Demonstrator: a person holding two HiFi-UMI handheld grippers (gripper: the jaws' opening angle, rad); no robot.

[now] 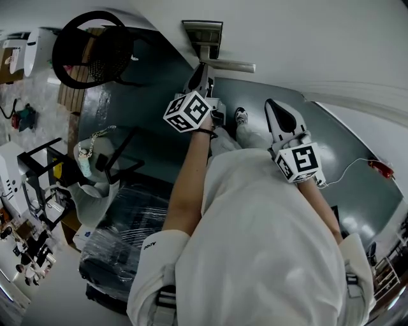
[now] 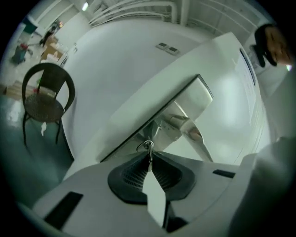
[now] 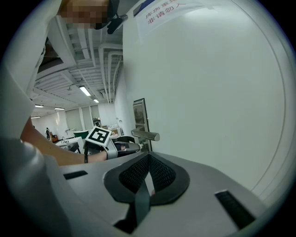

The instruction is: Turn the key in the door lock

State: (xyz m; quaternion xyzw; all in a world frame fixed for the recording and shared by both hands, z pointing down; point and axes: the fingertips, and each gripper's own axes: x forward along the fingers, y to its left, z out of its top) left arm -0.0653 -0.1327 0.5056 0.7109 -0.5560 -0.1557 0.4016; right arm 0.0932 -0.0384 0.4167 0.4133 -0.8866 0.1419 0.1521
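My left gripper (image 1: 203,75) reaches to the white door below its metal lever handle (image 1: 229,64) and lock plate (image 1: 203,30). In the left gripper view the picture is tilted. The left gripper (image 2: 148,155) is shut on a small metal key (image 2: 148,147), whose wire ring pokes out past the jaw tips, just under the handle (image 2: 196,97). My right gripper (image 1: 275,107) hangs to the right, away from the lock. In its own view the right gripper (image 3: 148,159) is shut with nothing in it, facing the door (image 3: 208,92), with the handle (image 3: 145,135) beyond.
A black mesh chair (image 1: 95,48) stands left of the door. A plastic-wrapped dark box (image 1: 121,242) and black stands (image 1: 38,172) crowd the left side. A red object on a white cable (image 1: 381,168) lies on the floor at the right. A printed notice (image 3: 166,11) hangs high on the door.
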